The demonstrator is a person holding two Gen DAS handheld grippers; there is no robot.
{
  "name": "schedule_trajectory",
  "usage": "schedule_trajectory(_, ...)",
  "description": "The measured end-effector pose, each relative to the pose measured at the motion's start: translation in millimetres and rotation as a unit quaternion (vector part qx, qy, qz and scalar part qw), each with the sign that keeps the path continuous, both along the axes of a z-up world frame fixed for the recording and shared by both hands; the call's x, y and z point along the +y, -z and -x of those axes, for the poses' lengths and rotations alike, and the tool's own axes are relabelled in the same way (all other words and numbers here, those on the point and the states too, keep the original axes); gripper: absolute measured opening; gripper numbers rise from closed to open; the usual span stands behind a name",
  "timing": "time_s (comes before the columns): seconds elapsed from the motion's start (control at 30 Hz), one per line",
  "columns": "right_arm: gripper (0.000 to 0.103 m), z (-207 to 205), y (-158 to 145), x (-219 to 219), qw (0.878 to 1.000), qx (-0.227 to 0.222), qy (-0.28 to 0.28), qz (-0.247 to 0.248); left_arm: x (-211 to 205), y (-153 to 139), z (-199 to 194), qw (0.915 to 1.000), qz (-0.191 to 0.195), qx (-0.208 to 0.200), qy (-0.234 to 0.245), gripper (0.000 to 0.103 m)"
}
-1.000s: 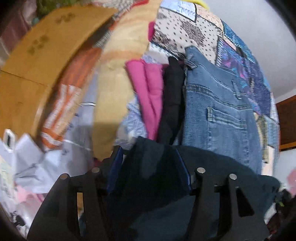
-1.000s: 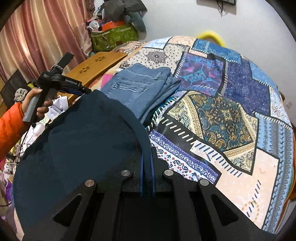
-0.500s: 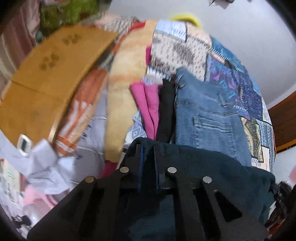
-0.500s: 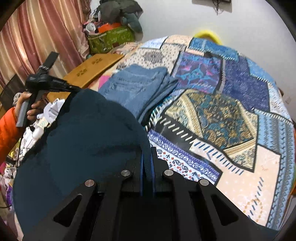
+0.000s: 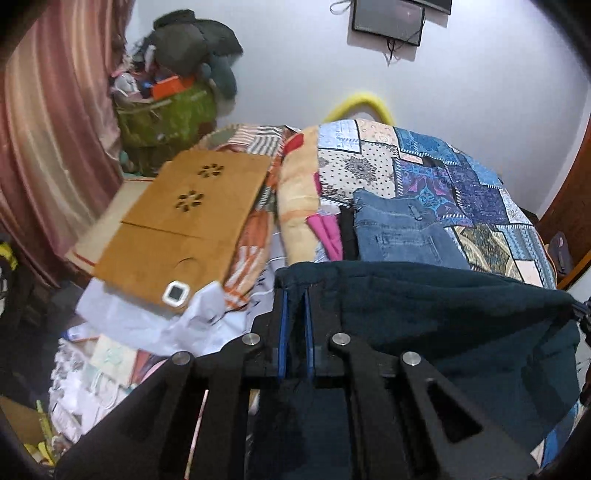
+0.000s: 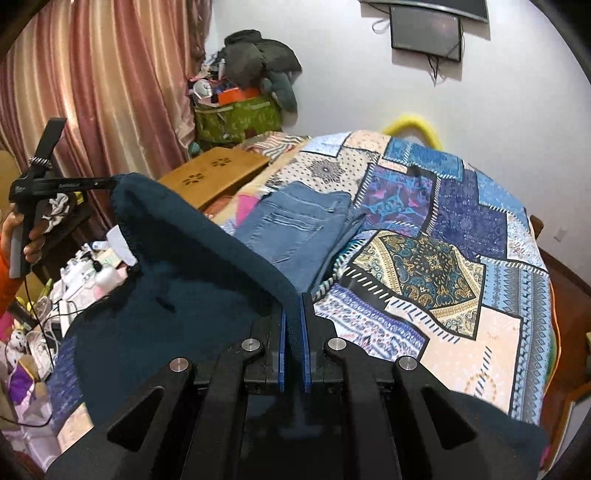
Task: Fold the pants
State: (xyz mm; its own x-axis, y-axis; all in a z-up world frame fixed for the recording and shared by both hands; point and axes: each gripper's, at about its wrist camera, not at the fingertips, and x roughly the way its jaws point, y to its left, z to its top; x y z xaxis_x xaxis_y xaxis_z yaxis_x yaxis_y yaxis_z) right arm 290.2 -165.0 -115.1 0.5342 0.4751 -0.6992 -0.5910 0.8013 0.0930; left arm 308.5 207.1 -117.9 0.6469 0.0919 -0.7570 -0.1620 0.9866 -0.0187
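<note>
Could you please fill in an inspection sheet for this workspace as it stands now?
Surface: patchwork bedspread on the bed.
Job's things: dark teal pants held up, stretched between both grippers.
Clutter: folded jeans, wooden lap desk, papers at bedside.
Grippers: left gripper and right gripper both shut on the pants' edge.
Cables: black cord by the bedside clutter.
Surroundings: pink curtain, wall screen, green bag.
</note>
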Motion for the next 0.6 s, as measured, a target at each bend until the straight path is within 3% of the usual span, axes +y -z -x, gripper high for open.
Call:
schedule_trajectory(0.1, 0.006, 23, 0, 1, 1.0, -0.001, -0.002, 0.002, 3, -2, 35, 0.9991, -0.037, -0.012, -0.02, 0.0)
schedule_trajectory(0.17, 0.006, 34, 3, 1, 1.0, 0.005, -0.003, 0.001, 7, 1, 51, 0.9995, -0.019, -0.013, -0.022, 0.0)
schedule_trajectory(0.37, 0.006, 68, 19, -1, 1.0, 0.017, -0.003, 0.007, 10, 36, 80, 0.9983, 0.039, 0.044, -0.002, 0.001)
schedule_trajectory(0.43, 0.006, 76, 26, -3, 1.0, 0.02, -0.001, 0.014, 9, 50, 82, 0.9959, 0.063, 0.065, -0.005, 0.011)
schedule_trajectory(0.5, 0.006, 83, 34, -2, 0.999, 0.021, 0.0, 0.023, 8, 66, 82, 0.9928, 0.081, 0.084, -0.023, 0.043)
schedule_trajectory(0.57, 0.006, 91, 40, 2, 0.999, 0.019, 0.001, 0.033, 8, 80, 85, 0.9896, 0.102, 0.093, -0.038, 0.055)
schedule_trajectory(0.6, 0.006, 94, 43, 3, 0.999, 0.016, 0.002, 0.038, 6, 88, 85, 0.9873, 0.117, 0.099, -0.041, 0.056)
